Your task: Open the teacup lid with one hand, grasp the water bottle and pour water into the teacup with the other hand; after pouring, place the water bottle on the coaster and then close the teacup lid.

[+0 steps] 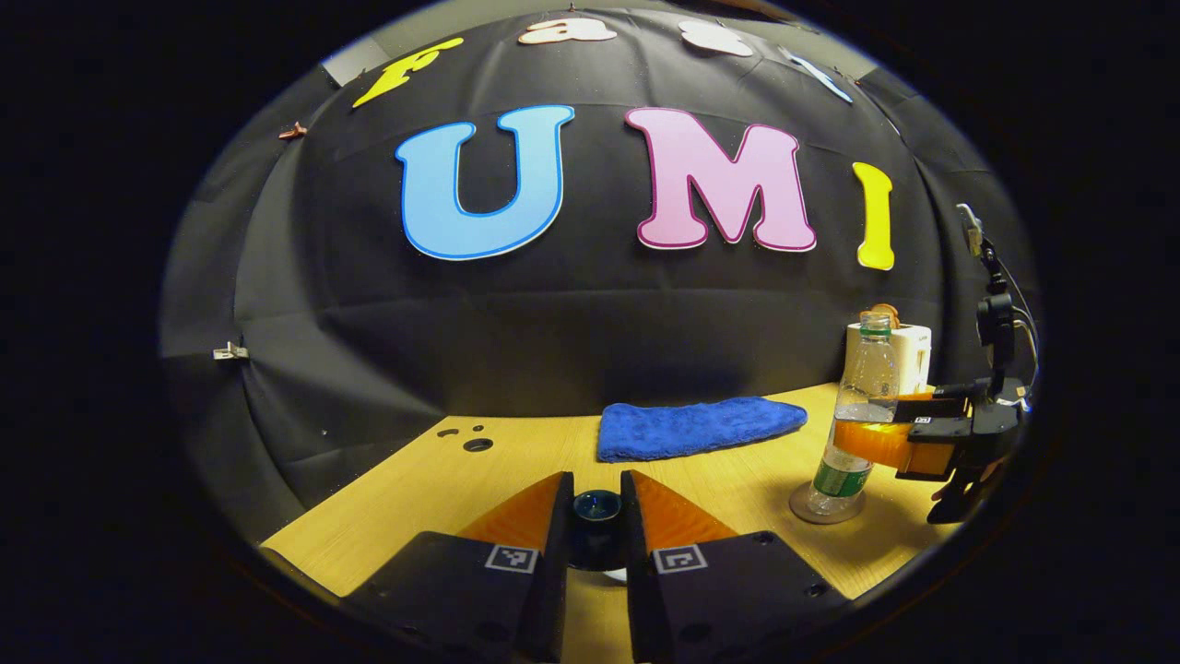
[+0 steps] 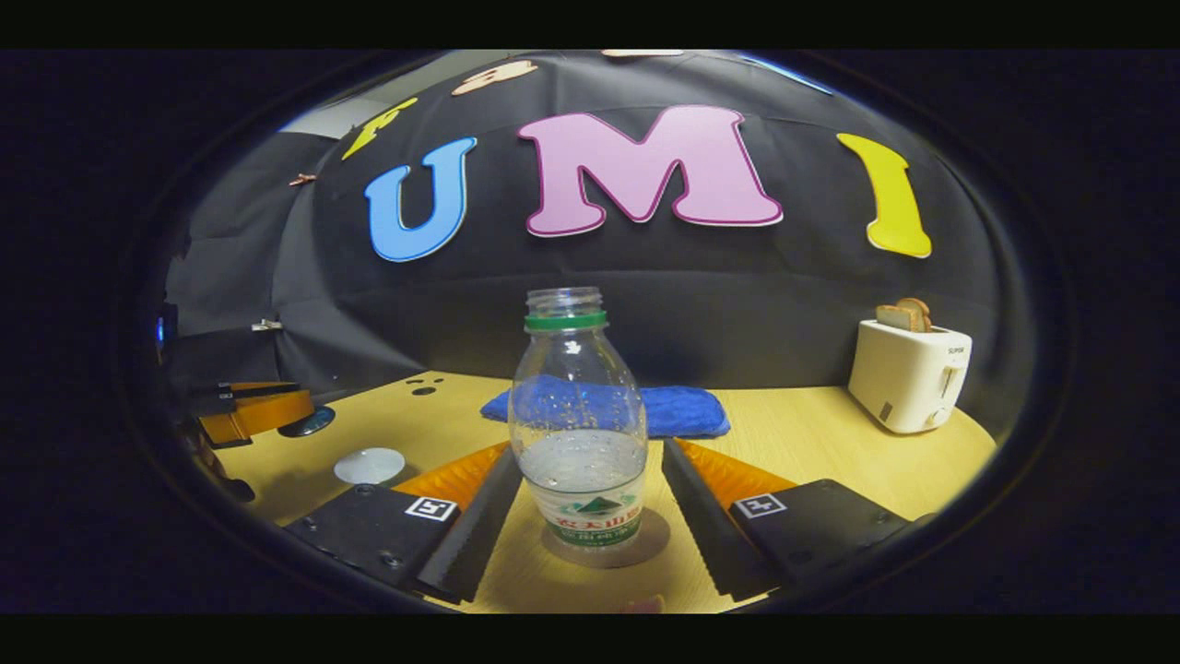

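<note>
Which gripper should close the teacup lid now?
Left. Its fingers already pinch the dark lid, with the white teacup seen open just below it. The right gripper is open around the bottle, which stands on its coaster, so I would just draw it back.

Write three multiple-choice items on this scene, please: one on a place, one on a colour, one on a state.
1. Where does the water bottle stand?
A. on the towel
B. on the coaster
C. on the toaster

2. What colour is the ring at the bottle's neck?
A. green
B. red
C. white

3. How is the right gripper?
A. shut on the bottle
B. shut on the towel
C. open, one finger on each side of the bottle

Answers:
1. B, since a round coaster shows under the bottle's base.
2. A, since the band below the uncapped mouth is green.
3. C, since the right gripper view shows table in the gap between each finger and the bottle.
</note>
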The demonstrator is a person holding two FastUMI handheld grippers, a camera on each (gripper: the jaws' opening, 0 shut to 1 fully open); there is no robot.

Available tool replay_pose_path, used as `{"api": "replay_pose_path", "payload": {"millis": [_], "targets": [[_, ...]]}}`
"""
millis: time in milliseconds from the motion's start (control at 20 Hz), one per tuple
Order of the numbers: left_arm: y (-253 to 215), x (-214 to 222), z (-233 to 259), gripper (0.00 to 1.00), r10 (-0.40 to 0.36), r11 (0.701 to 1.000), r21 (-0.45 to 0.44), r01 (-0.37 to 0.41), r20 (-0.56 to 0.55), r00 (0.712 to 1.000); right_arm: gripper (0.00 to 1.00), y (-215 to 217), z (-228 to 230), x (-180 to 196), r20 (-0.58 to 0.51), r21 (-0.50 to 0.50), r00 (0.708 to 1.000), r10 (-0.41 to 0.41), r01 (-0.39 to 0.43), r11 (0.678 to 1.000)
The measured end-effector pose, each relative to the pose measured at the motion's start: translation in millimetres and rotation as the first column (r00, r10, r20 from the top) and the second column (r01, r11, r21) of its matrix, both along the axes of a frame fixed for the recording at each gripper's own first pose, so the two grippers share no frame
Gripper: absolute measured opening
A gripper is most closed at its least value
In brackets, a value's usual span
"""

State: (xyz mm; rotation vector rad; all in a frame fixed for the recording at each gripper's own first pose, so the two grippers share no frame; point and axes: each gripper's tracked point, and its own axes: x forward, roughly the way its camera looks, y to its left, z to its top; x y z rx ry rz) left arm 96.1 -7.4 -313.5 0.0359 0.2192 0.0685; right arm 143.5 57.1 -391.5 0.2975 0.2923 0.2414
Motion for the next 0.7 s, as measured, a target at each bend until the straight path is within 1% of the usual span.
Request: {"api": "replay_pose_path", "payload": {"millis": [50,100,150,200,250,300,350,400,450,700], "targets": [[-1.2,0.5,-1.6,0.35,-0.003,1.0,-0.004,0.003,-0.002,1.0,0.93,-0.8,-2.8,-1.1,-0.009,0.006,1.0,-0.003,0.003,1.0],[-2.1,1.6,-3.5,0.31,-0.003,1.0,-0.009,0.003,-0.004,1.0,0.93,-2.1,-3.8,-3.2,-0.015,0.01,1.0,-0.006,0.006,1.0],[-3.7,2.9,-5.3,0.27,-0.005,1.0,-0.017,0.005,-0.007,1.0,0.9,-4.1,-4.8,-5.3,-0.017,0.008,1.0,-0.011,0.011,1.0],[-5.7,4.4,-8.1,0.27,-0.008,1.0,-0.024,0.007,-0.01,1.0,0.96,-6.3,-5.3,-7.7,-0.018,0.002,1.0,-0.012,0.012,1.0],[-7.6,6.1,-12.0,0.27,-0.01,0.999,-0.031,0.009,-0.015,1.0,0.97,-7.3,-6.8,-11.1,-0.019,-0.006,1.0,-0.011,0.011,1.0],[-9.8,8.4,-15.1,0.27,-0.012,0.999,-0.037,0.012,-0.019,1.0,0.9,-9.0,-6.7,-14.6,-0.018,-0.013,1.0,-0.009,0.009,1.0],[-12.6,12.0,-17.8,0.27,-0.016,0.999,-0.043,0.015,-0.023,1.0,0.98,-10.5,-7.1,-18.8,-0.019,-0.015,1.0,-0.005,0.004,1.0],[-15.1,14.4,-20.5,0.31,-0.019,0.999,-0.046,0.018,-0.026,0.999,0.98,-11.4,-7.3,-22.1,-0.021,-0.014,1.0,-0.001,0.001,1.0],[-16.6,16.8,-24.4,0.27,-0.022,0.999,-0.049,0.021,-0.03,0.999,0.98,-11.7,-8.3,-25.4,-0.024,-0.012,1.0,0.003,-0.003,1.0],[-23.1,25.1,-40.6,0.27,-0.029,0.998,-0.054,0.026,-0.052,0.998,0.97,-11.2,-10.0,-34.0,-0.042,0.004,0.999,0.017,-0.017,1.0]]}}
